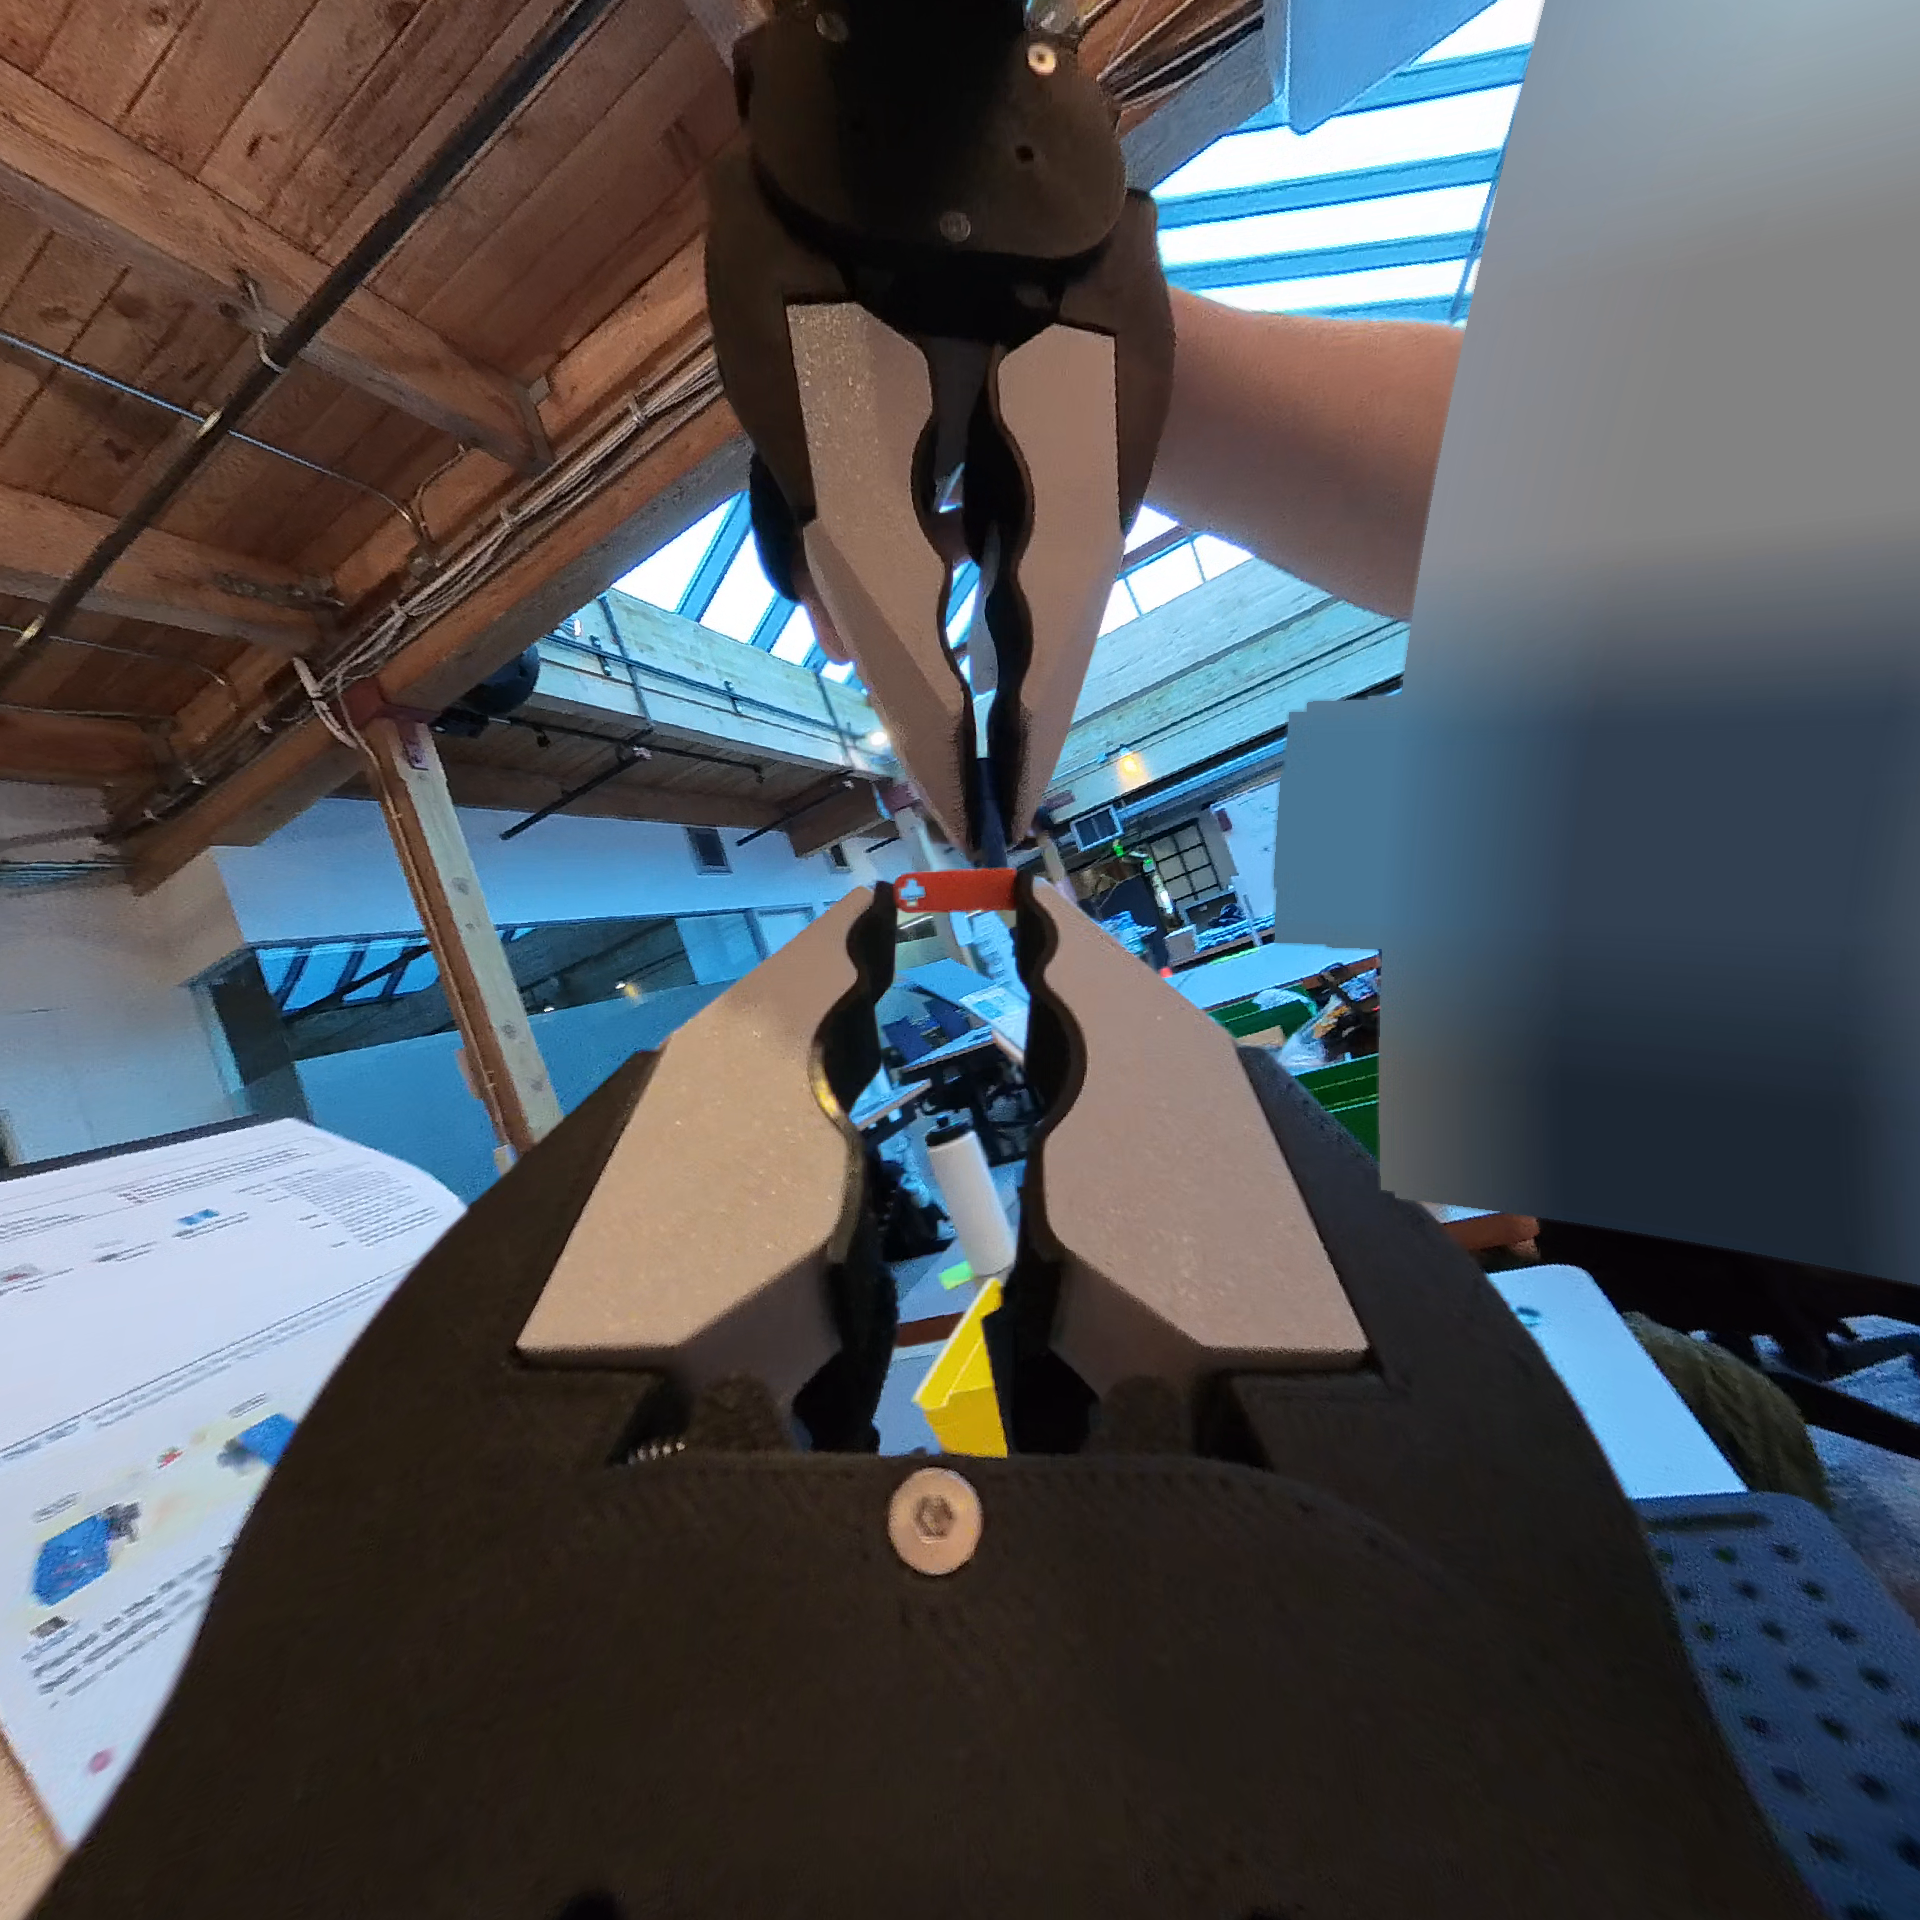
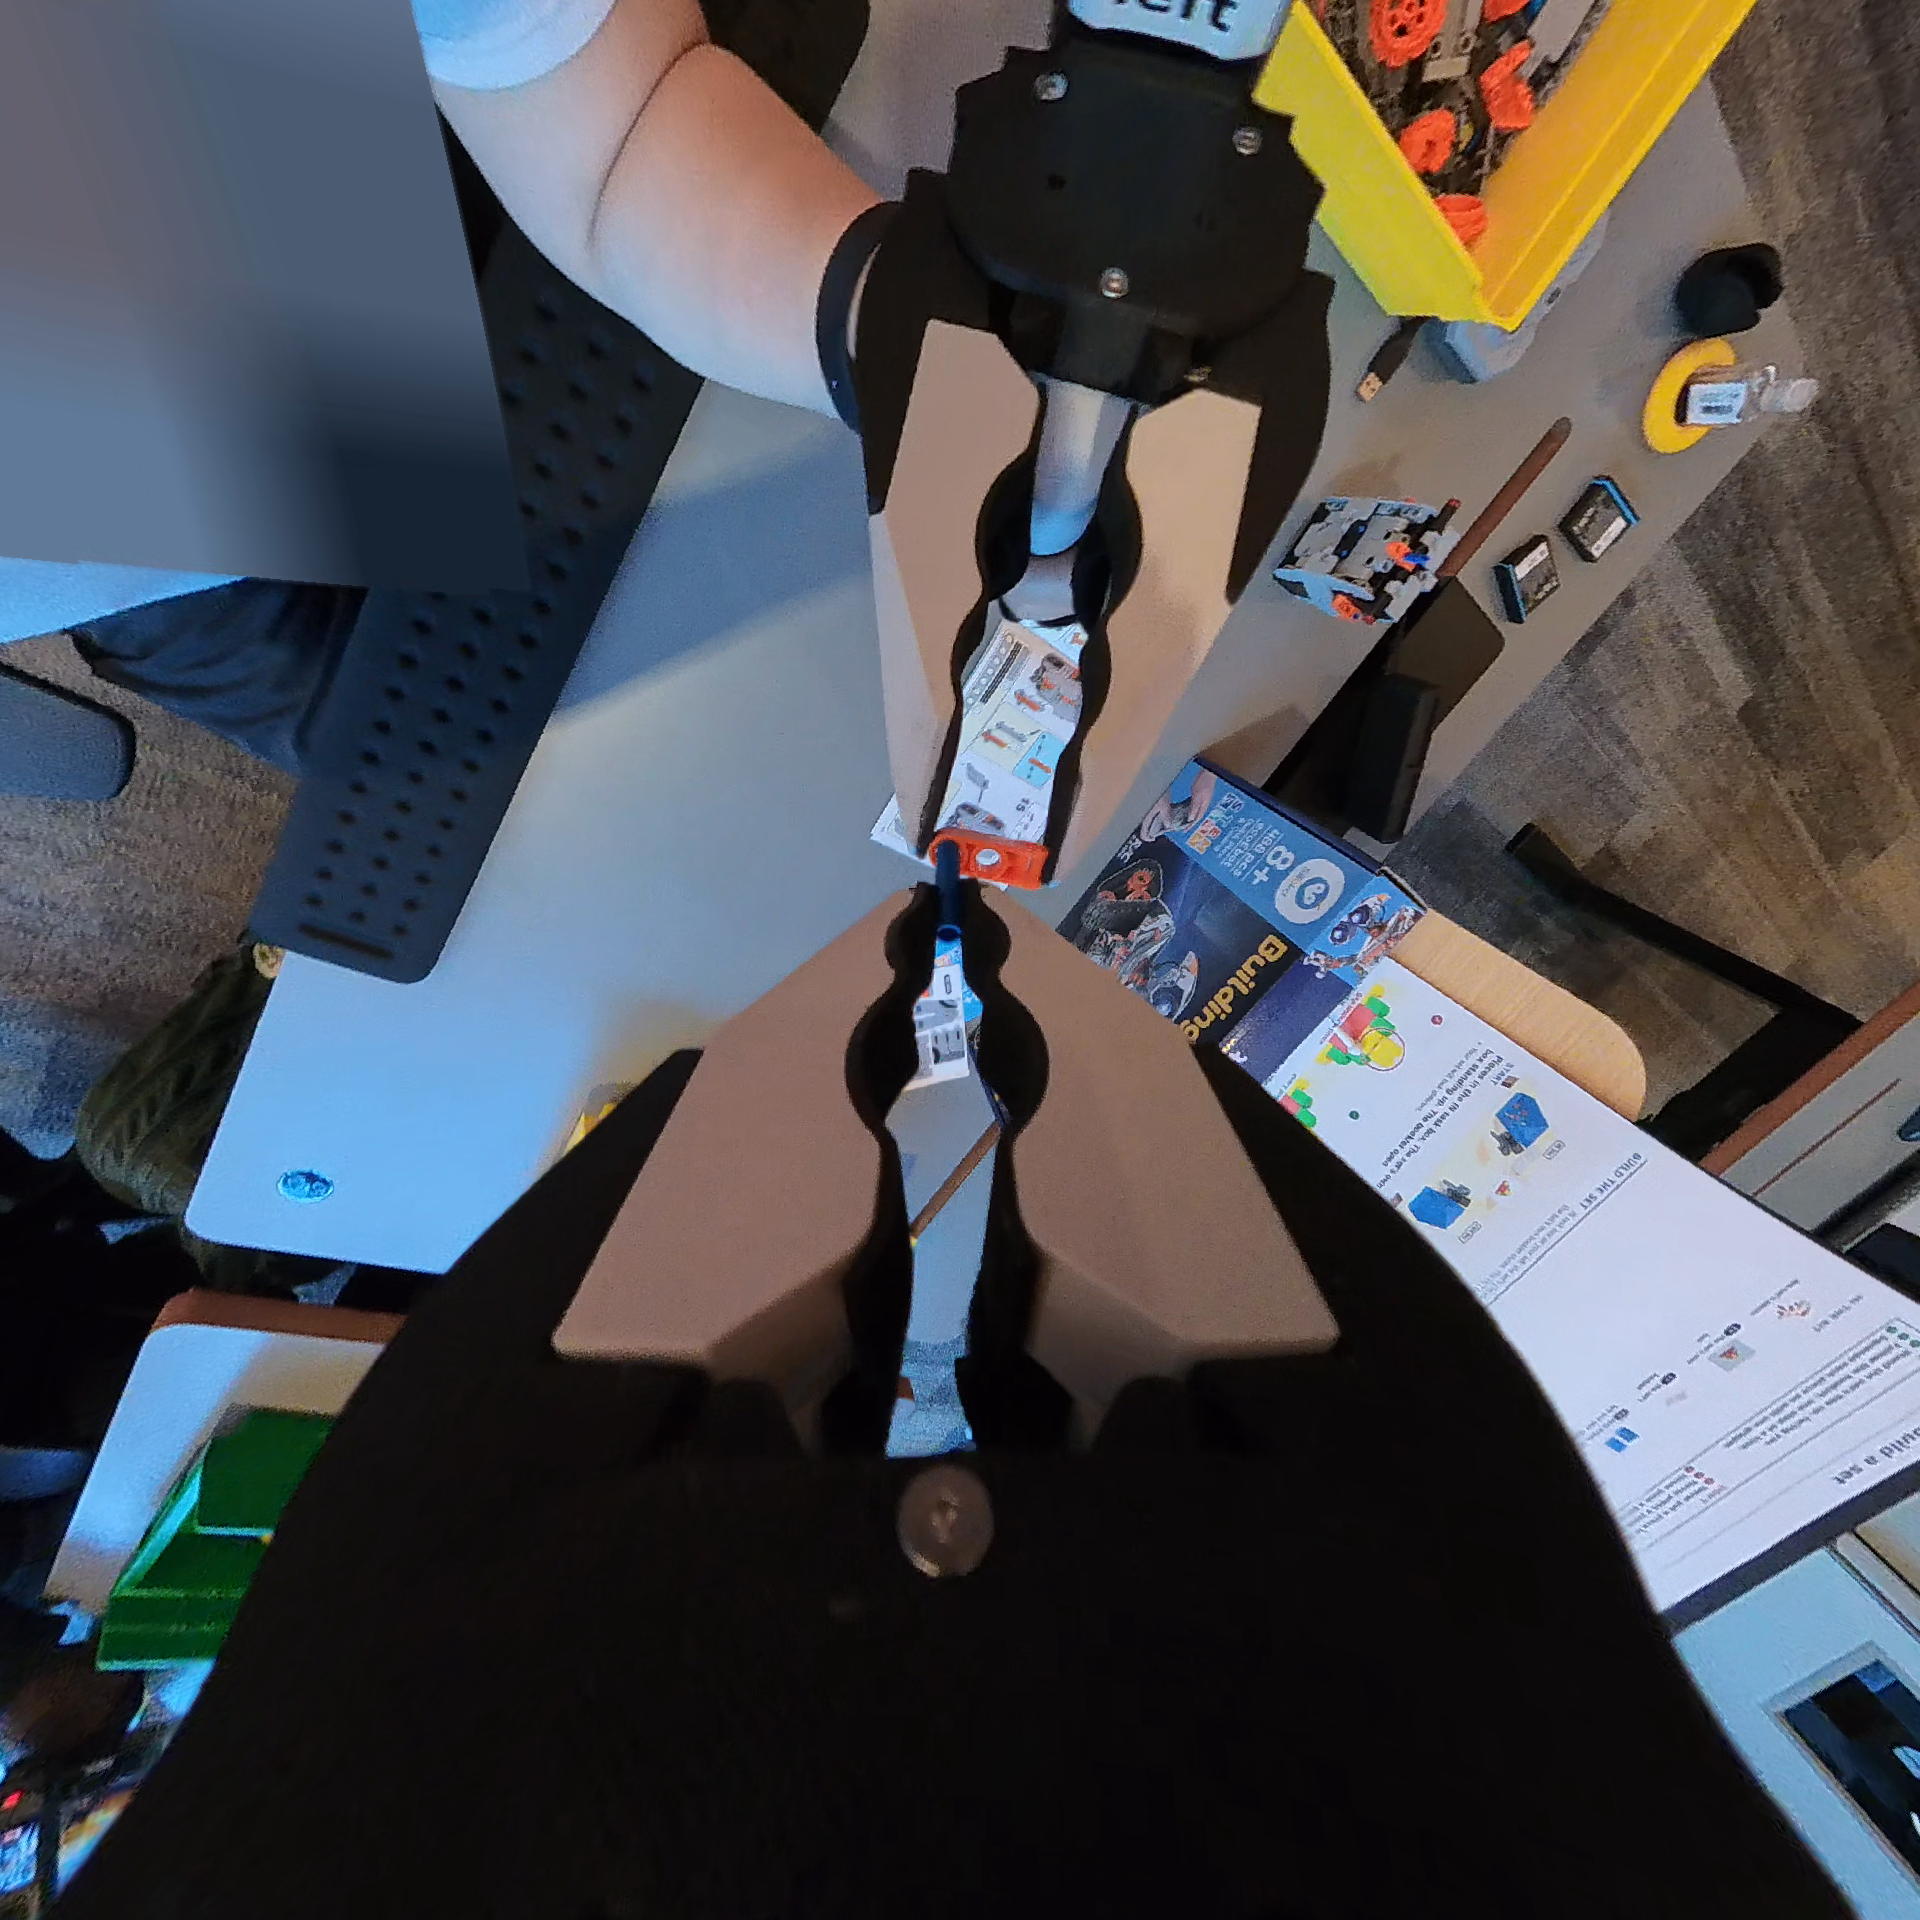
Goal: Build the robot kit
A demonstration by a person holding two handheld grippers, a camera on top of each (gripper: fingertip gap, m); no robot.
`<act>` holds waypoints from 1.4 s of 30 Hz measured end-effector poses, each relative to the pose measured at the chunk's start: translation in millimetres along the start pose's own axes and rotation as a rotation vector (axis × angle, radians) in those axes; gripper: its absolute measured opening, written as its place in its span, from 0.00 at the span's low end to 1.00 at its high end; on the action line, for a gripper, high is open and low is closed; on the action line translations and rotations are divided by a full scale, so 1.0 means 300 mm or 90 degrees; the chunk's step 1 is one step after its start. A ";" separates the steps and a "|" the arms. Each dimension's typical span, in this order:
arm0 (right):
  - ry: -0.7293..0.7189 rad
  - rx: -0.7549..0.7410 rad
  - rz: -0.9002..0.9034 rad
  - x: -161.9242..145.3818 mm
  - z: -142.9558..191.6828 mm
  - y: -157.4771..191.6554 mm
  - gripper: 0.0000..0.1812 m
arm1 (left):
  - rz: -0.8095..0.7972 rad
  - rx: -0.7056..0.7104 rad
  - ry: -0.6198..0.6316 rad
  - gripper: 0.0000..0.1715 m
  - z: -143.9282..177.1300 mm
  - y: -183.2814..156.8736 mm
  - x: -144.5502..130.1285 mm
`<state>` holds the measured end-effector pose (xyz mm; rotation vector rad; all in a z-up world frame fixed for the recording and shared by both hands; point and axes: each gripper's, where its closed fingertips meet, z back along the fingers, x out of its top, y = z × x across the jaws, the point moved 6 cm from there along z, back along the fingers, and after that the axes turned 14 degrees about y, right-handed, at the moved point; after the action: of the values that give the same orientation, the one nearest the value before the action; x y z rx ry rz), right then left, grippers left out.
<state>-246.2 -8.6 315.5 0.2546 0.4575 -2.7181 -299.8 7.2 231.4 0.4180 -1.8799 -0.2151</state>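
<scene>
My left gripper [image 1: 954,891] is shut on a small red-orange beam [image 1: 961,890] with holes, held crosswise between its fingertips in the air. My right gripper [image 2: 948,902] is shut on a thin dark blue pin [image 2: 948,920]. The two grippers point at each other, tip to tip. In the right wrist view the pin's far end meets an end hole of the orange beam [image 2: 1013,862] held in the left gripper [image 2: 987,854]. In the left wrist view the right gripper [image 1: 992,844] comes down from above with the blue pin [image 1: 992,816] just over the beam.
Below on the grey table [image 2: 499,935] lie a yellow bin of orange parts [image 2: 1382,208], a small built model [image 2: 1361,561], a blue kit box [image 2: 1226,935], a printed instruction sheet [image 2: 1558,1247] and a green bin [image 2: 187,1558]. A person's forearm [image 2: 675,229] holds the left gripper. Only a small space, under 4 cm, lies between the two pairs of fingers.
</scene>
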 end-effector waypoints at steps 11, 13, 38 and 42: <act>0.135 0.003 0.048 0.050 0.001 -0.009 0.02 | 0.050 -0.041 0.017 0.12 0.016 0.012 0.001; 0.149 0.004 0.051 0.056 -0.001 -0.009 0.02 | 0.088 -0.072 0.019 0.12 0.016 0.017 -0.003; 0.286 0.171 -0.138 0.027 -0.086 -0.083 0.02 | 0.048 0.008 0.128 0.12 -0.004 0.047 -0.056; 0.309 0.170 -0.153 0.027 -0.104 -0.093 0.02 | 0.051 0.024 0.151 0.12 -0.007 0.054 -0.065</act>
<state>-260.8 24.1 292.5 1.0046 0.2591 -2.9394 -295.1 29.9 220.7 0.3760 -1.6661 -0.0733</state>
